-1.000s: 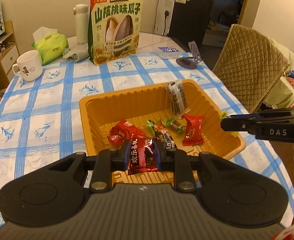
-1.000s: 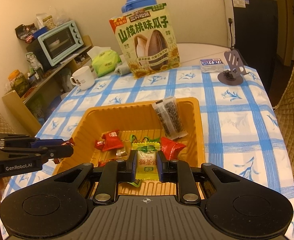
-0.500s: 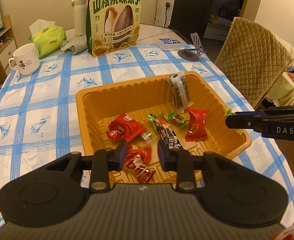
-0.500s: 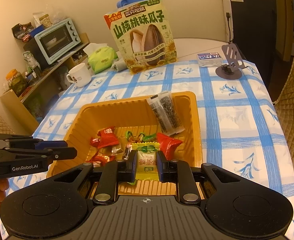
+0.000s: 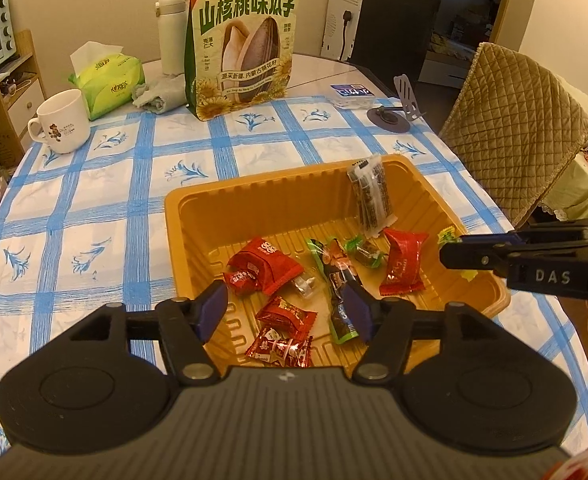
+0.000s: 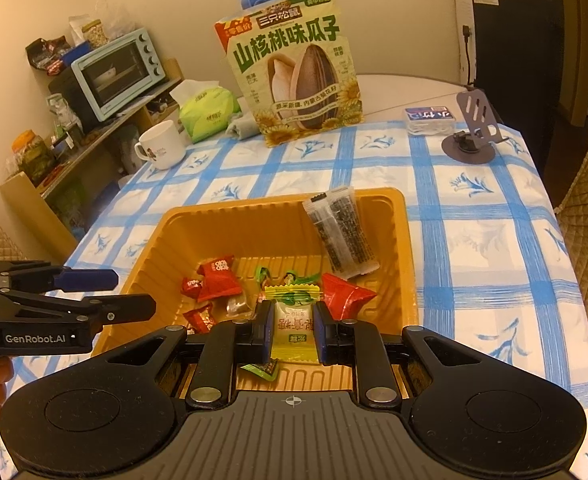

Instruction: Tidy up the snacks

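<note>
Left gripper (image 5: 283, 308) agape, right gripper (image 6: 292, 330) pinching yellow candy (image 6: 294, 326)

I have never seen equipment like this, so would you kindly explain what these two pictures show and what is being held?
A person holds a two-finger clamp in each hand; a fisheye camera on each looks forward along its fingers. The left view shows the left hand-held gripper open above an orange tray of wrapped snacks. The right view shows the right hand-held gripper shut on a yellow candy packet over the same tray. The tray sits on a blue-checked tablecloth, with a sunflower seed bag, mug and tissue pack behind.
</note>
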A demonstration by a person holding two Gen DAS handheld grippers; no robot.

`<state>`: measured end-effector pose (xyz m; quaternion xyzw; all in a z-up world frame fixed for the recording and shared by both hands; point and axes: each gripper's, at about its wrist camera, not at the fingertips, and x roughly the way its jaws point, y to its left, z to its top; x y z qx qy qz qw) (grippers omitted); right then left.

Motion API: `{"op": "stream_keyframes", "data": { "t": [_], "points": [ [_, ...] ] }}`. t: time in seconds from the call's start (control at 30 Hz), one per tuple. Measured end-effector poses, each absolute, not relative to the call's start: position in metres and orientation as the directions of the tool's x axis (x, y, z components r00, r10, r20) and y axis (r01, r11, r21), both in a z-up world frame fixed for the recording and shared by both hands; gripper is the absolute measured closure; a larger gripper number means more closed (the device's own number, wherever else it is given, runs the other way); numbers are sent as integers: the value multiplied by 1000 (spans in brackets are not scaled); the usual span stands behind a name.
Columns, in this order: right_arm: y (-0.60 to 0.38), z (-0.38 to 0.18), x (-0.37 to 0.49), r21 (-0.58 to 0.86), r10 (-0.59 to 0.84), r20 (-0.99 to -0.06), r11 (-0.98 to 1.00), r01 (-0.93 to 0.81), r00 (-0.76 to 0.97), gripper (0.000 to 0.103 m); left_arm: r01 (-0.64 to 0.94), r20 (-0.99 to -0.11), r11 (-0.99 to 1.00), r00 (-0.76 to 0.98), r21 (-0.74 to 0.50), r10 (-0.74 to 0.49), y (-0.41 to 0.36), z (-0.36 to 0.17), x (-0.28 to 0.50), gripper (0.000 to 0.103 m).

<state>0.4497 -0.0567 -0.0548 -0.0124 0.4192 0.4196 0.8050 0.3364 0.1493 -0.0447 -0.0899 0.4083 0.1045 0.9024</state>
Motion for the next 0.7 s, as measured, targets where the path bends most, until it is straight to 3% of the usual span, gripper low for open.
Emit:
{"op": "stream_keyframes", "data": {
  "t": [0.43,0.47,0.6,0.7],
  "points": [
    [-43,-69,453,310,638,-717,654,-690,282,82,-284,-758,956,639,-72,133,152,-45,338,33],
    [-43,-70,454,309,633,-721,657,-687,282,79,-284,-758,956,638,-71,133,152,-45,337,33],
    [-45,-69,452,310,638,-711,661,-684,295,48,-289,-757,955,639,-72,136,151,-44,334,32],
    [-48,-69,451,312,635,-711,669,-675,301,43,-295,-756,953,639,-69,143,150,-42,330,30]
  ]
}}
